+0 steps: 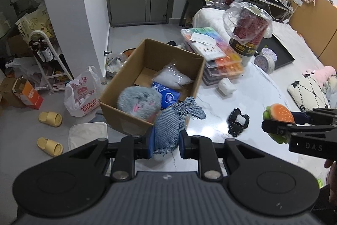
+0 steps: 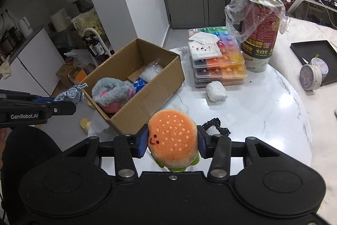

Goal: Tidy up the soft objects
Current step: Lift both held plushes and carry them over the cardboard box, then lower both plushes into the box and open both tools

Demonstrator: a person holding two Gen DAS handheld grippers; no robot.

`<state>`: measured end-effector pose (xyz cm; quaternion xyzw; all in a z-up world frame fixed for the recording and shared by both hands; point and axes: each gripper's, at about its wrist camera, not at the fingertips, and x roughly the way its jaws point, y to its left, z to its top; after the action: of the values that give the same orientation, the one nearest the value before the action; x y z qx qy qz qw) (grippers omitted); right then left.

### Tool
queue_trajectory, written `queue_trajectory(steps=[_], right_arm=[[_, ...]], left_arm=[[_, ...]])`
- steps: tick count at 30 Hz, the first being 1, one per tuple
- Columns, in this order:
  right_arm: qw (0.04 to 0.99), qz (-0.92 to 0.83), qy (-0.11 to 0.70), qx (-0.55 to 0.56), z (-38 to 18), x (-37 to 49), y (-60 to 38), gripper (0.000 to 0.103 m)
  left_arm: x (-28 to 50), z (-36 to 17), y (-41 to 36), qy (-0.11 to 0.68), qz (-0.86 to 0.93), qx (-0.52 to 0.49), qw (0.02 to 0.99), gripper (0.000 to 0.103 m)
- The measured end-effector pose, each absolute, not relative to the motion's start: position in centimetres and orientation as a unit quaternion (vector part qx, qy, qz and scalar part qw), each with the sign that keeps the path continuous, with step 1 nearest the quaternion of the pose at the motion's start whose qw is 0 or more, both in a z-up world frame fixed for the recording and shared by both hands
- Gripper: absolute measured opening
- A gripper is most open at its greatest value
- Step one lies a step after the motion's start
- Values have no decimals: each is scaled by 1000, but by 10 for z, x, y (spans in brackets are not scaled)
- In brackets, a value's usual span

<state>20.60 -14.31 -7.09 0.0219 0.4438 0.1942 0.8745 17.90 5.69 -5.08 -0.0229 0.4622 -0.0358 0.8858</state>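
left hand-held gripper (image 1: 165,143) clenched on a frayed denim scrap (image 1: 171,127); right hand-held gripper (image 2: 171,146) grasping a burger plush (image 2: 172,138), both near the cardboard box (image 2: 147,98) on the surface (image 2: 263,115). risk: dangling denim threads snag the box rim, or the round plush slips and rolls off.

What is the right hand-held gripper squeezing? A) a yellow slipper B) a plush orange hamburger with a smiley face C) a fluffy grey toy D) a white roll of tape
B: the right hand-held gripper has its blue pads pressed on both sides of the plush orange hamburger with a smiley face.
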Motion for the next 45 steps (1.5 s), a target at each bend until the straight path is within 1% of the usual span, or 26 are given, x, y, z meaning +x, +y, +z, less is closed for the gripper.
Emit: queue_trajectory(steps=[22,45], right_arm=[[869,203,450,28,-69,248,-113,45],[861,214,460,21,-73,284,-64,45]], left_arm=[[234,-61,88,470,-14,-31,882,22],[315,-92,91,484,-17,-16,875,22]])
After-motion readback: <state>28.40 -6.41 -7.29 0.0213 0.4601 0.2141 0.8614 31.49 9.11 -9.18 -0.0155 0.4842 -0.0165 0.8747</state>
